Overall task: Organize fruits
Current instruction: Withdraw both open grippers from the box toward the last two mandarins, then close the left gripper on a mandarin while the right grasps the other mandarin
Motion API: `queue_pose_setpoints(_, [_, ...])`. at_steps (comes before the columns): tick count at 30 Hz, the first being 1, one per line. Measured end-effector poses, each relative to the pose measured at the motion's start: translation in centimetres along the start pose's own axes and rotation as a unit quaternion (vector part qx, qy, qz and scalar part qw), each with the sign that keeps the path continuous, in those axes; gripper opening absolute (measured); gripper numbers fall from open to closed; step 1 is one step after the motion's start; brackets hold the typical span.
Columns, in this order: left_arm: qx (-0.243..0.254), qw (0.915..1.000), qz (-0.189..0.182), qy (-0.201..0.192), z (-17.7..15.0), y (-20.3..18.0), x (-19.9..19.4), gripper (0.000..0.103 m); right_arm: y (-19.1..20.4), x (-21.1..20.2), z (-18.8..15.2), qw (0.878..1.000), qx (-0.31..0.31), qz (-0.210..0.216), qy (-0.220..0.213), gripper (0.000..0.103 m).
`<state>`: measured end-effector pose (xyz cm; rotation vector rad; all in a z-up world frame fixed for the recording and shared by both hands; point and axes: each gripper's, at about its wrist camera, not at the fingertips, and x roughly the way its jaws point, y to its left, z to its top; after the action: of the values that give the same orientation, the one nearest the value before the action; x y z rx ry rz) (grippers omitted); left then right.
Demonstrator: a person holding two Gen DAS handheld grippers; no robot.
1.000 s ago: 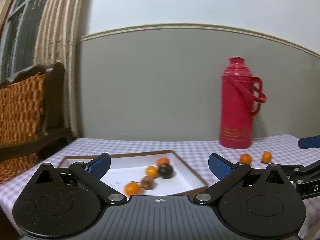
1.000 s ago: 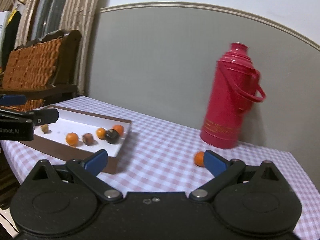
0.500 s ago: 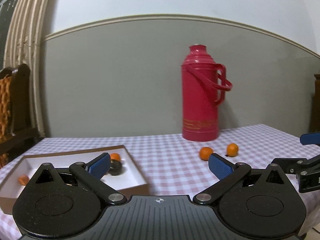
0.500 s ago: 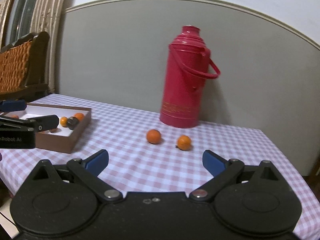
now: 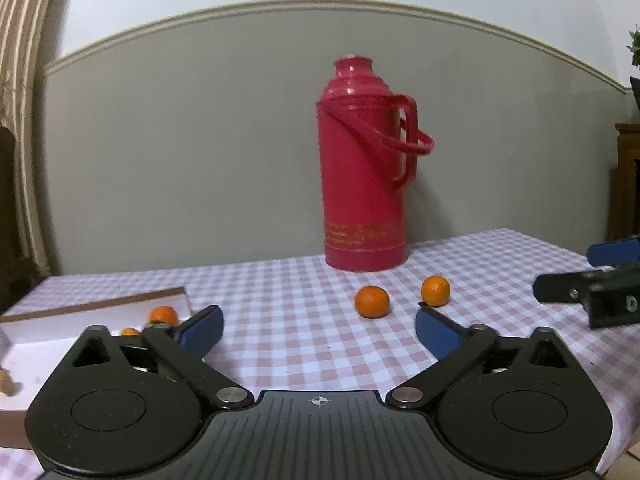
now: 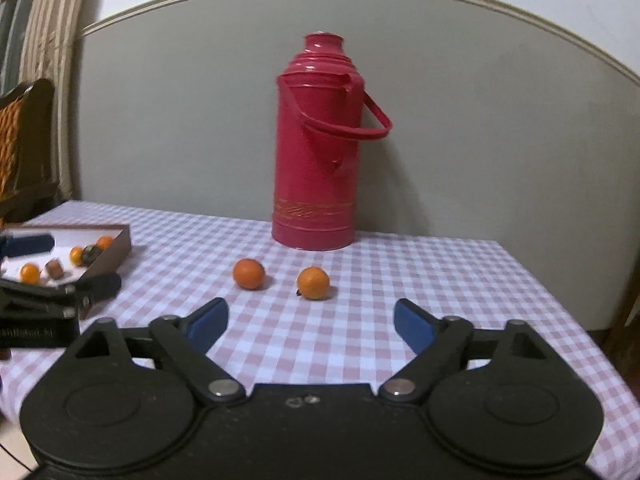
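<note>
My left gripper (image 5: 318, 326) has its jaws spread wide but closing, nothing between the blue pads, only checked tablecloth (image 5: 304, 336) under the gap. Just ahead of it and slightly right sit two loose oranges: the nearer orange (image 5: 372, 301) in line with the gap, the farther orange (image 5: 435, 290) just past my right pad's tip, the two near each other but not touching.

My right gripper (image 6: 311, 322) is likewise spread and closing, empty, pads clear of everything. Ahead of it the same pair shows: one dead ahead of the gap and one a little to its left.

Off to the left of both tools lies the tray (image 6: 120, 246), brown rim, white floor, holding several small oranges (image 6: 30, 273) and a couple of dark fruits (image 6: 91, 254). From the left wrist view only its near corner and two oranges show beside my left pad.

Beyond the loose oranges stands a red thermos (image 5: 365, 168), upright, near the wall. A wooden chair (image 6: 28, 148) sits far left.
</note>
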<state>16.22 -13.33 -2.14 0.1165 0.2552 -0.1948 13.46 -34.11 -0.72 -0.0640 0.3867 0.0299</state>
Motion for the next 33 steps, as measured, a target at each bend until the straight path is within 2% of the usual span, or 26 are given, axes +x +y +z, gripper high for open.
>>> queue_pose_setpoints(4, [0.011,0.9997,-0.002,0.021,0.0,-1.3,2.7,0.081,-0.7,2.9,0.5,1.0,-0.001,-0.006,0.008,0.074])
queue_pose_setpoints(6, [0.003,0.9996,-0.005,0.029,0.1,-1.6,4.0,0.072,-1.2,4.3,0.5,1.0,0.004,-0.007,0.016,0.071])
queue_pose_setpoints(7, [0.0,0.9994,-0.006,0.033,0.3,-1.8,4.8,0.071,-1.3,4.9,0.4,1.0,0.006,-0.005,0.02,0.068])
queue_pose_setpoints(10, [-0.003,0.9991,-0.004,0.041,0.5,-2.4,6.6,0.07,-1.2,6.8,0.4,0.999,0.005,-0.002,0.032,0.067])
queue_pose_setpoints(14, [-0.007,0.998,-0.013,0.061,0.6,-3.2,9.5,0.058,-0.9,9.1,0.5,0.999,0.004,0.004,0.05,0.059])
queue_pose_setpoints(18, [-0.012,0.9967,-0.019,0.078,0.4,-3.6,11.7,0.057,-0.8,11.4,0.9,0.998,0.01,0.012,0.063,0.049])
queue_pose_setpoints(23, [-0.001,0.9942,-0.03,0.103,0.8,-4.6,14.5,0.056,-0.5,14.6,0.9,0.996,-0.003,0.028,0.088,0.048])
queue_pose_setpoints(25, [0.001,0.9932,-0.03,0.112,0.9,-4.8,15.5,0.056,-0.5,15.5,0.9,0.995,-0.006,0.031,0.094,0.04])
queue_pose_setpoints(29, [0.006,0.9904,-0.032,0.134,1.1,-5.1,17.5,0.052,-0.9,17.0,1.1,0.994,-0.004,0.035,0.105,0.038])
queue_pose_setpoints(33, [0.003,0.9897,-0.041,0.137,1.4,-5.3,19.0,0.052,-1.7,18.2,1.2,0.993,0.007,0.044,0.11,0.037])
